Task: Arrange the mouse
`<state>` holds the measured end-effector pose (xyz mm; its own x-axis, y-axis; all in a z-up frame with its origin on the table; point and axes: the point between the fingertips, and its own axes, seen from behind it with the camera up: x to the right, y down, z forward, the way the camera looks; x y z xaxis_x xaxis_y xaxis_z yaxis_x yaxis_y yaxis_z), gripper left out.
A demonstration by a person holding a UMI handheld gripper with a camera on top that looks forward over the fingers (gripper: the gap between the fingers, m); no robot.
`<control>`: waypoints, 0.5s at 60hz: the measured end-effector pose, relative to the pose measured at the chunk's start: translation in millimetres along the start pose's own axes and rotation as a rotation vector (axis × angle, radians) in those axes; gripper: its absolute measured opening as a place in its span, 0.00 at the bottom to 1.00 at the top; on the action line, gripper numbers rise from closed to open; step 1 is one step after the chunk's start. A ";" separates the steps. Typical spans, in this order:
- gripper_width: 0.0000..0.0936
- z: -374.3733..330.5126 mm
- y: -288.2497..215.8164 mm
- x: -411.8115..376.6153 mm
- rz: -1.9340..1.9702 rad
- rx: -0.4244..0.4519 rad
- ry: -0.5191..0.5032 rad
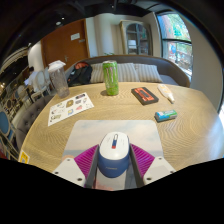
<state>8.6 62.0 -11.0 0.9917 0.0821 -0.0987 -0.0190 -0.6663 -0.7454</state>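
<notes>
Mouse-wise, one round wooden table [150,135] carries one green can [111,77], one leaflet [70,107], and one white-and-blue computer mouse [113,153], pinched in my claw [113,160]; its rear end is cut off below.

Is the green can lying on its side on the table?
No, the green can stands upright on the table, beyond the mouse.

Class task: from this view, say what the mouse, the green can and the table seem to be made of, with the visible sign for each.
Mouse: likely matte plastic, grey and blue shell.
Green can: probably metal, faint sheen, printed.
Table: wood or wood-look laminate, grain lines.
</notes>
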 end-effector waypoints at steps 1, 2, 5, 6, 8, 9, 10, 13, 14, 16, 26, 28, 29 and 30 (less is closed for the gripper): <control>0.66 -1.6 1.6 1.6 0.006 -0.012 0.011; 0.71 -2.7 3.0 2.0 0.010 -0.027 0.028; 0.86 -9.4 7.0 5.8 0.023 -0.072 0.082; 0.89 -12.9 6.4 5.4 0.025 -0.078 0.095; 0.91 -21.4 3.4 3.8 0.027 -0.077 0.112; 0.91 -25.5 1.3 1.3 0.029 -0.071 0.116; 0.90 -30.2 -0.7 -1.8 0.034 -0.066 0.119; 0.89 -46.9 -4.1 -11.8 0.059 -0.055 0.130; 0.89 -52.1 -6.4 -14.1 0.068 -0.054 0.136; 0.89 -64.9 -6.6 -20.3 0.085 -0.045 0.150; 0.89 -130.5 8.2 -63.6 0.197 -0.018 0.208; 0.89 -143.5 16.5 -70.9 0.221 -0.019 0.228; 0.89 -150.0 20.8 -74.5 0.234 -0.021 0.238; 0.89 -156.4 23.7 -78.5 0.246 -0.023 0.246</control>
<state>-49.8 -76.2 82.2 0.9587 -0.2625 -0.1092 -0.2611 -0.6610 -0.7035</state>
